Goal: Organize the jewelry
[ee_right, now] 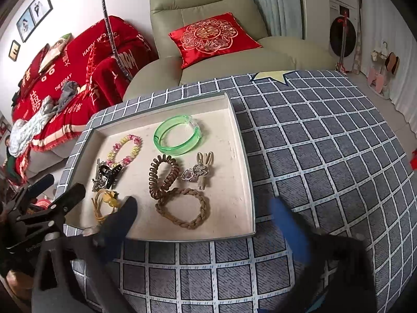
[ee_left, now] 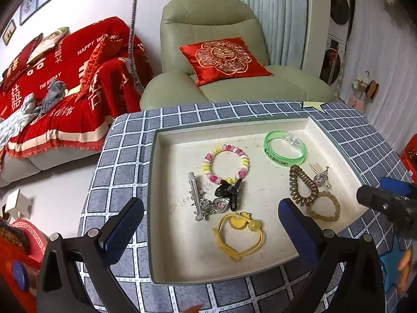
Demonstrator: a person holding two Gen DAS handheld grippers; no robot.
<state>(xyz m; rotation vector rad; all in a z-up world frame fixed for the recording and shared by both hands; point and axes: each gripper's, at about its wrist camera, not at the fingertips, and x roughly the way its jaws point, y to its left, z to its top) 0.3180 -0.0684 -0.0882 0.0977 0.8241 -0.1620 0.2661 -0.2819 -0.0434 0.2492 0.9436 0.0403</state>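
Jewelry lies loose inside the shallow white tray [ee_left: 166,208] on the checked tablecloth [ee_left: 122,151]; no piece is held. Left gripper [ee_left: 211,224] is spread wide with nothing between its fingers, which bracket the yellow hair tie [ee_left: 239,234]. That tie sits directly ahead of and below the tool, at the tray's near edge, with its loop elongated roughly along the approach line and its bead charm at the far end. Right gripper [ee_right: 206,221] is likewise spread and empty, with its left finger [ee_right: 122,219] over the tray's near wall and its right finger out over the cloth. The braided brown band [ee_right: 182,208] lies just ahead between them, touching the coiled brown hair tie [ee_right: 163,174]. For the yellow tie the left gripper is judged nearer; for the braided band, the right.
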